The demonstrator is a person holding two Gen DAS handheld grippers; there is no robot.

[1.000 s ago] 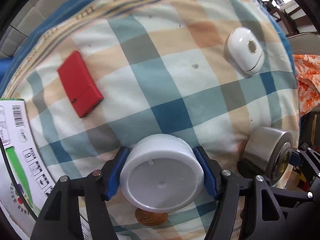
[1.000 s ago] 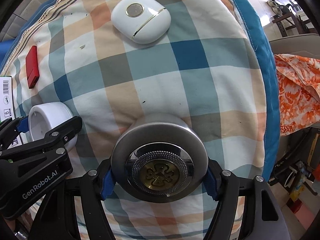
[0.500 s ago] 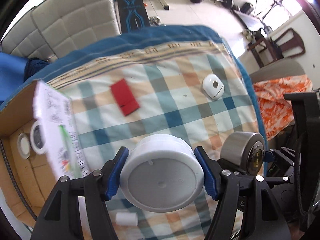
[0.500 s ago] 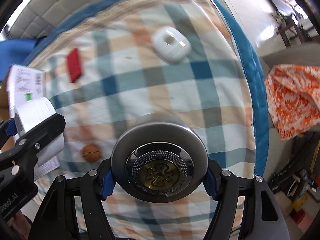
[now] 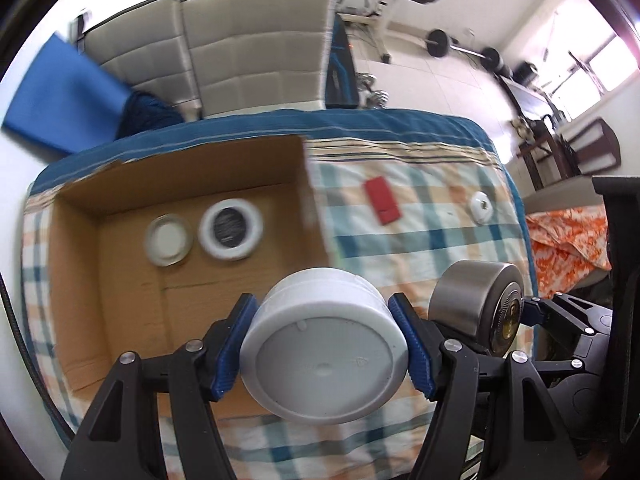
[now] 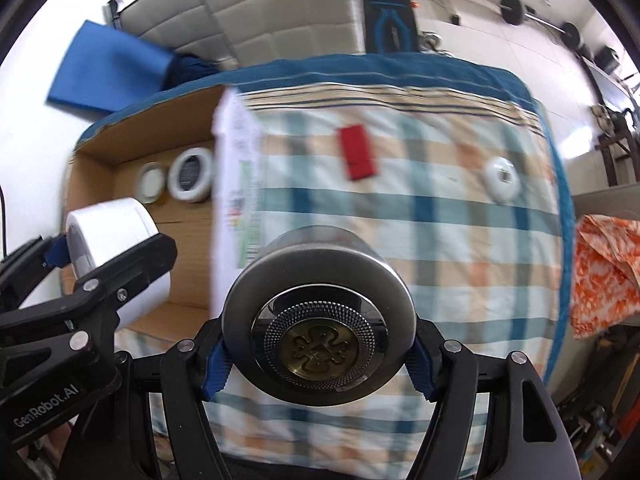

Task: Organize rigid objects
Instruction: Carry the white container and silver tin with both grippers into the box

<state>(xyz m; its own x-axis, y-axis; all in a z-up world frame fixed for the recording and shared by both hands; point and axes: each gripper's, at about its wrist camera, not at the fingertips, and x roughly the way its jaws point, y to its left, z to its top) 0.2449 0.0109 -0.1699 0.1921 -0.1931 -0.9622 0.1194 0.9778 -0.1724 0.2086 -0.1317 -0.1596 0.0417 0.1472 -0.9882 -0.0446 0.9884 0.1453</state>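
I see the bed (image 5: 420, 240) with its checked cover from much higher up than a moment ago. The brown box (image 5: 120, 280) now shows its whole inside, with two round white things (image 5: 231, 229) on its floor. My left hand-held gripper (image 5: 326, 354) has lifted and still squeezes the white tub (image 5: 324, 348), which now hangs over the box's near corner. My right hand-held gripper (image 6: 318, 356) still squeezes the silver tin (image 6: 318, 320), up over the cover beside the box. The red case (image 5: 382, 200) and the little white case (image 5: 481, 208) lie far off on the cover.
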